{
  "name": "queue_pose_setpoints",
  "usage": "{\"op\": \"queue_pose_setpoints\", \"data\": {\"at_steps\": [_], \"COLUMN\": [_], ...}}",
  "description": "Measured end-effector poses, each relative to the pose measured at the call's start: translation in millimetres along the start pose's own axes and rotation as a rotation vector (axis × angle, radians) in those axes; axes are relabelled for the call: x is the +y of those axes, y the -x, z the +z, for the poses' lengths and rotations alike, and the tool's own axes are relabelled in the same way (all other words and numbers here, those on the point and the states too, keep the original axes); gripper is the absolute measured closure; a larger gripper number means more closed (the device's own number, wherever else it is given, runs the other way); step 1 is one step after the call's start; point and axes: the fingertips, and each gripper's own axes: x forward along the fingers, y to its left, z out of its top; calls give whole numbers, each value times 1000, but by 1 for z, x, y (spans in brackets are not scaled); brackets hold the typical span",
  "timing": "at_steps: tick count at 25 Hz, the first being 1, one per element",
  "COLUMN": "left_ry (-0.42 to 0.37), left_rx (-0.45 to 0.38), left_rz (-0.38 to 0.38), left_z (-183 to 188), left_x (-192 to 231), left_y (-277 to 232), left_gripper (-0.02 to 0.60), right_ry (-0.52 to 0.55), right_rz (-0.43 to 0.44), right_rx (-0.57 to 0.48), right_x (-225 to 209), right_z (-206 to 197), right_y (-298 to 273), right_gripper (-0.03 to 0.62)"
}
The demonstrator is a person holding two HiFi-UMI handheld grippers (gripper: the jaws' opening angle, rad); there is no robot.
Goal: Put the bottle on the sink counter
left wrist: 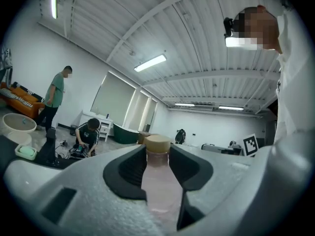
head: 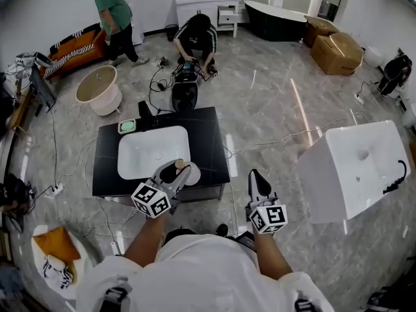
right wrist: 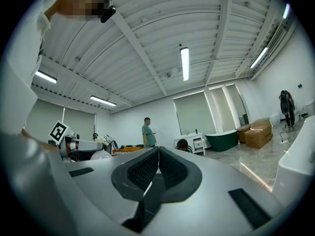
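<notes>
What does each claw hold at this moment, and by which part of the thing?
The left claw holds the pink bottle by its upper body, just below the tan cap. The right claw is shut and holds nothing.

Person in green shirt standing by orange sofa; second person crouching over gear on floor. Green tray sitting at counter far-left corner. Cardboard boxes lying far right, near black bathtub.
</notes>
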Motion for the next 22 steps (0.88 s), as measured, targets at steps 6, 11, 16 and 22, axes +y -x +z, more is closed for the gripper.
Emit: {"op": "queue_pose_setpoints", "data": {"at_steps": [6,11,16,22], "left_ry": [-12,-8,32,47], "left_rx": [13,10,15,13], "left_rz": [61,81,101,110], "left_z": [-7,-17,-28,-23], "left_x": [10,27,64,100], "left_y": [-22,-42,-64,-93], "left_gripper": [433,433,433,433], "right_ry": [-29,-25,-10,20], "right_rz": [22,60,69,90], "right_rx": [38,91,126,156], "right_x": [-21,-28,-33,-44], "right_z": [-16,-33,-39,-35], "right_y": [-14,-35,-66,-115], "right_gripper": [579,579,579,579]}}
